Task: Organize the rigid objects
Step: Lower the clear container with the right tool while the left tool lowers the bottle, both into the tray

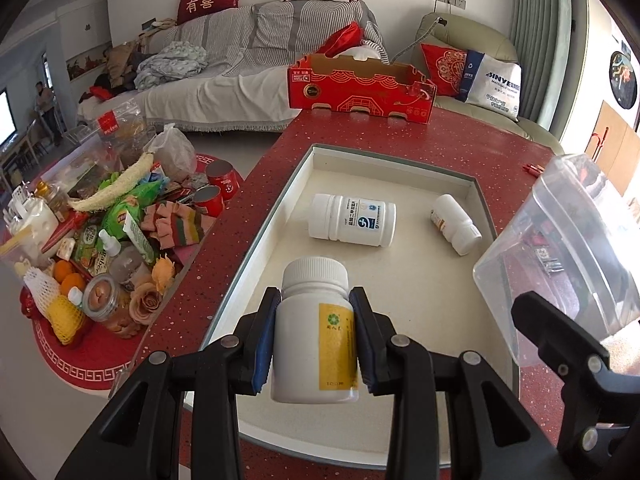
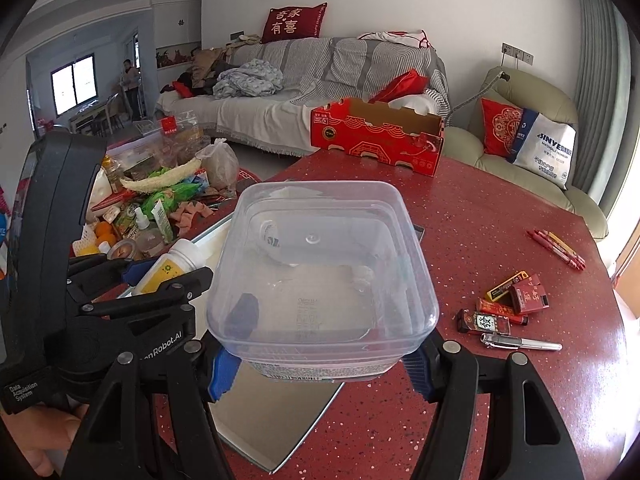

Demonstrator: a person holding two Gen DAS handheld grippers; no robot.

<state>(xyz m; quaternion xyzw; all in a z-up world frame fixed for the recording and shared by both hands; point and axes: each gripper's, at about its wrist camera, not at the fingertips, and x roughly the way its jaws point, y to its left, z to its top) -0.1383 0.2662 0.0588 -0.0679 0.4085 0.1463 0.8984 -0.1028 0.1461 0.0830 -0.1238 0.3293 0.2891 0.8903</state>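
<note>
My left gripper (image 1: pixel 316 304) is shut on a white pill bottle (image 1: pixel 308 344) with a yellow label, held upright over the cream recessed tray (image 1: pixel 404 296) in the red table. Two more white bottles lie on their sides in that tray, a large one (image 1: pixel 352 222) and a smaller one (image 1: pixel 456 224). My right gripper (image 2: pixel 320 364) is shut on a clear plastic container (image 2: pixel 320 276), its mouth facing the camera. The same container (image 1: pixel 560 248) hangs to the right of the held bottle. From the right wrist, the left gripper (image 2: pixel 160 280) and its bottle (image 2: pixel 168 268) sit just left of the container.
A red cardboard box (image 1: pixel 360 88) stands at the table's far edge. Small red boxes (image 2: pixel 516 300), a silver pen (image 2: pixel 520 344) and red pens (image 2: pixel 560 248) lie on the red table (image 2: pixel 480 208). A low table at left carries a pile of clutter (image 1: pixel 100 240). Sofa and armchair behind.
</note>
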